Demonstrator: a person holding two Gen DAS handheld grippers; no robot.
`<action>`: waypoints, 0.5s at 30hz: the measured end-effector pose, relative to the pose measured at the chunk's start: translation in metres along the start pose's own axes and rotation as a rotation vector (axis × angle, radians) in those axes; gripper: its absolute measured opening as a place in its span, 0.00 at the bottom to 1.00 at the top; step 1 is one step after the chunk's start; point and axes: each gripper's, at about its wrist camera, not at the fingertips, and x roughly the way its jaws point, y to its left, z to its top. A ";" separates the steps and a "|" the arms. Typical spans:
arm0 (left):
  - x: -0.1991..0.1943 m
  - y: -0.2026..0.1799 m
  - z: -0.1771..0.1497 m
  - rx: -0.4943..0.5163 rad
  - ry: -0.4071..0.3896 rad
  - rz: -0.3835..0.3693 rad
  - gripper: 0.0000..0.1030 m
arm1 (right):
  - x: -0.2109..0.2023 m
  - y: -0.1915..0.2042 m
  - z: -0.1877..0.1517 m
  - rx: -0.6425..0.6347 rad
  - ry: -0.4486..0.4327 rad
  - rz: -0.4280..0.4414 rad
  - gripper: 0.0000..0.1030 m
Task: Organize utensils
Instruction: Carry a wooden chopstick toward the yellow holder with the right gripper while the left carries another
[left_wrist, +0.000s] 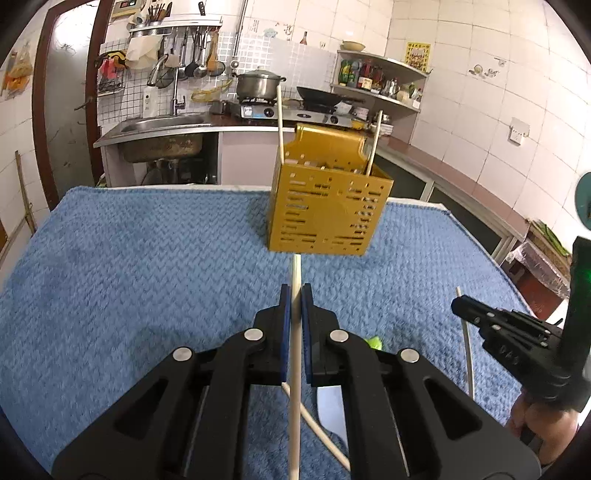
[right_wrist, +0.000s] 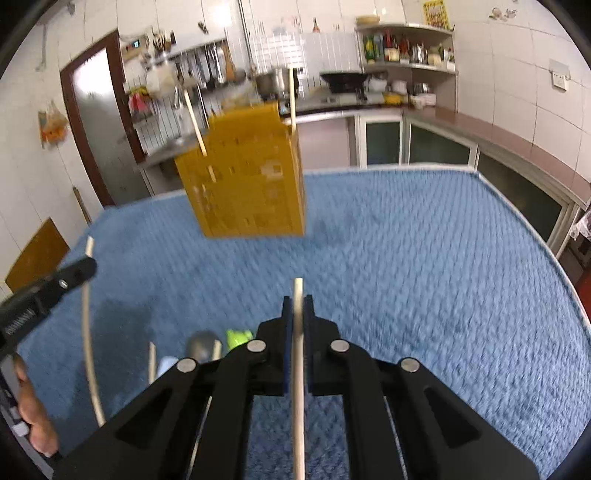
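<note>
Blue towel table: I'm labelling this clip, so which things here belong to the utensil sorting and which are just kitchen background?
Part of the job:
- yellow utensil holder, two chopsticks already standing in it
- chopstick in the left gripper
- chopstick in the right gripper
- loose chopstick, knife blade, spoon, green item

Just background:
- pot
- wok
- sink
- shelf bottles

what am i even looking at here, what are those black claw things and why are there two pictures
The black claws are hand-held two-finger grippers, one in each of a person's hands, each with a camera looking along its fingers. So there is one picture per hand.

The left gripper is shut on a pale wooden chopstick. The right gripper is shut on another pale chopstick.

Both views face a perforated yellow utensil holder standing on a blue knitted cloth, with two chopsticks already in it. More chopsticks, a knife blade and something small and green lie on the cloth.
</note>
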 end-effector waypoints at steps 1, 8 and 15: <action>-0.001 0.000 0.004 -0.002 -0.004 -0.007 0.04 | -0.005 -0.001 0.004 0.004 -0.017 0.007 0.05; -0.005 -0.002 0.027 0.005 -0.040 -0.027 0.04 | -0.022 -0.004 0.030 0.016 -0.107 0.014 0.05; 0.006 -0.002 0.047 0.003 -0.054 -0.037 0.04 | -0.020 -0.005 0.055 0.014 -0.151 0.011 0.05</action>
